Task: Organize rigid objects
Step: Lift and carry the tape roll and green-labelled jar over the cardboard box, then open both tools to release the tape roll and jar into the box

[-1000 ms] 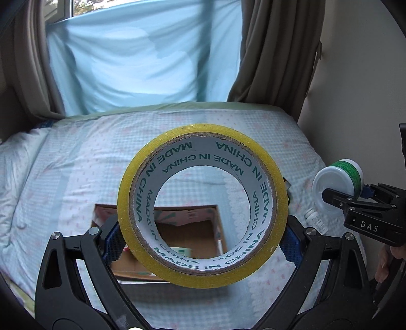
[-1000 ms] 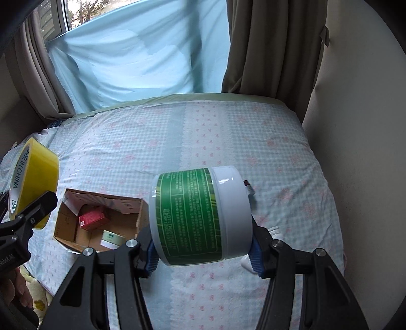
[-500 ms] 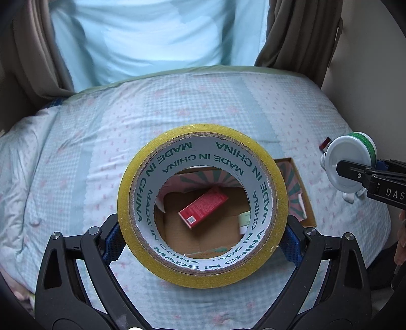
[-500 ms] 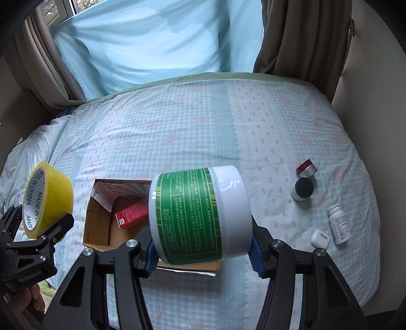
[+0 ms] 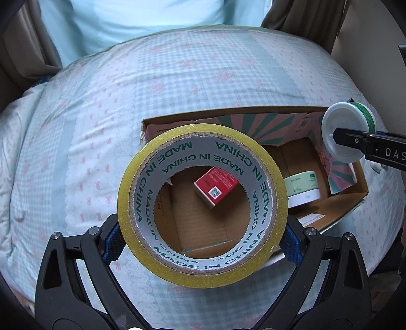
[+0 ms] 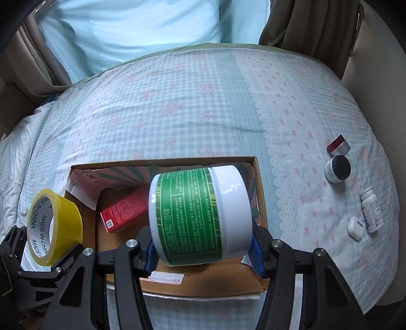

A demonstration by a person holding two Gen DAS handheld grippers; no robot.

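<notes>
A bed (image 6: 203, 101) with a pale checked cover fills both views, with a light blue curtain (image 6: 152, 22) hanging at its far end. Near its front edge sits an open cardboard box (image 6: 260, 190), holding a red carton (image 5: 216, 186) lying flat and a small pale green jar (image 5: 302, 187) to its right. The left gripper (image 5: 200, 243) pinches a roll of yellow tape (image 5: 203, 205) by its outer sides, held upright above the left part of the box, so the carton shows through its hole. The right gripper (image 6: 203, 250) is clamped on a white tub with a green label (image 6: 198, 218), held on its side over the right part of the box. Well to the right on the cover lie a white pill bottle (image 6: 371, 210), a dark-lidded pot (image 6: 337, 168), a red-capped pot (image 6: 338, 145) and a white earbud case (image 6: 356, 228).
</notes>
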